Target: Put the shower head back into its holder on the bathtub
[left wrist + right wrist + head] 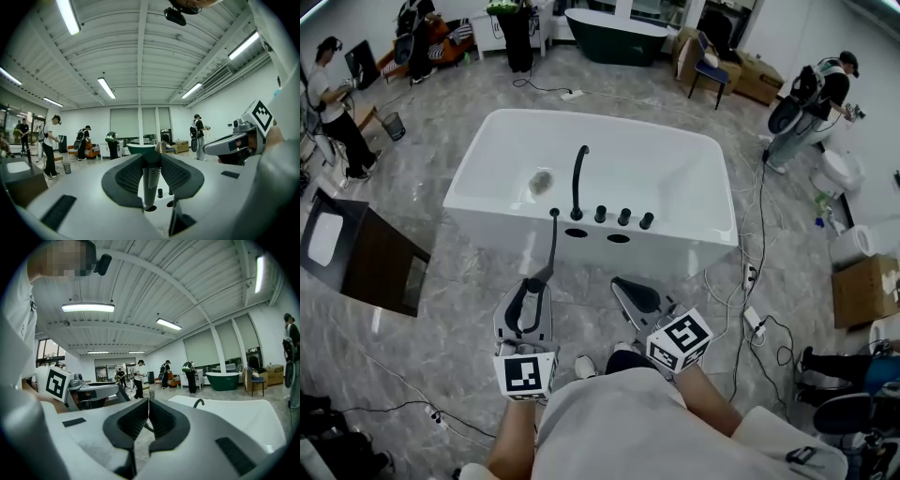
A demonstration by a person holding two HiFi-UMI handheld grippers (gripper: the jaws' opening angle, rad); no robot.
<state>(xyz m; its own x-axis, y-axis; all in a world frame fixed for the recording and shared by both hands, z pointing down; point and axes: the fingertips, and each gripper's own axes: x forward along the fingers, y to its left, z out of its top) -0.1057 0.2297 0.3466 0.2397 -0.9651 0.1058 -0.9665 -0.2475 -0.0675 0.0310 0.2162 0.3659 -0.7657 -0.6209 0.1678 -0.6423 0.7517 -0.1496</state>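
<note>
Left gripper (151, 158): fingers clamped on the shower head (151, 187), which runs forward from the pads, its far end near the holder (576, 232) in the bathtub (684, 242) rim. Right gripper (148, 401): fingers closed on nothing, short of the bathtub.

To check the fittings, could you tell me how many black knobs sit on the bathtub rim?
3, in a row right of the spout: left knob, middle knob, right knob.
</note>
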